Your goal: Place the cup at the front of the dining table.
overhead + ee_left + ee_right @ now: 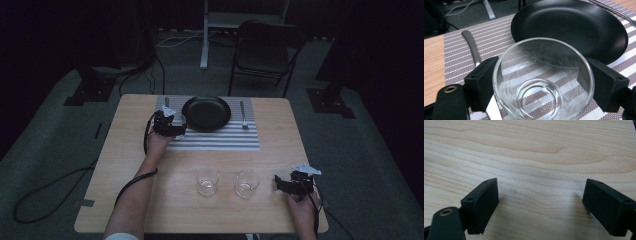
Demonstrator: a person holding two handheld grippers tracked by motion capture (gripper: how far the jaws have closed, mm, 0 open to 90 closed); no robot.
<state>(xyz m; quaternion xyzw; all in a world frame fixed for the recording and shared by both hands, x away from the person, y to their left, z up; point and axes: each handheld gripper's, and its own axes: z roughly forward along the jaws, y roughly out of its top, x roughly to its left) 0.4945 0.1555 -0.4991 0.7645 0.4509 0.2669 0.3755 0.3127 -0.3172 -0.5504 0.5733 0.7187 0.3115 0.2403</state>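
In the left gripper view, a clear glass tumbler [543, 82] sits between the two black jaws of my left gripper [544, 75], and both pads press its sides. It is over the striped placemat [456, 50], just in front of the black plate [574, 27]. The high view shows my left gripper [170, 125] at the plate's [206, 113] left edge. My right gripper [286, 183] rests near the table's front right. In the right gripper view, my right gripper [541, 195] is open, with only bare wood between its jaws.
Two more clear glasses [207, 181] [247, 183] stand on the wooden table [280, 145] near the front. A knife [471, 45] lies left of the plate and a fork [243, 116] right of it. A folding chair [265, 50] stands beyond the table.
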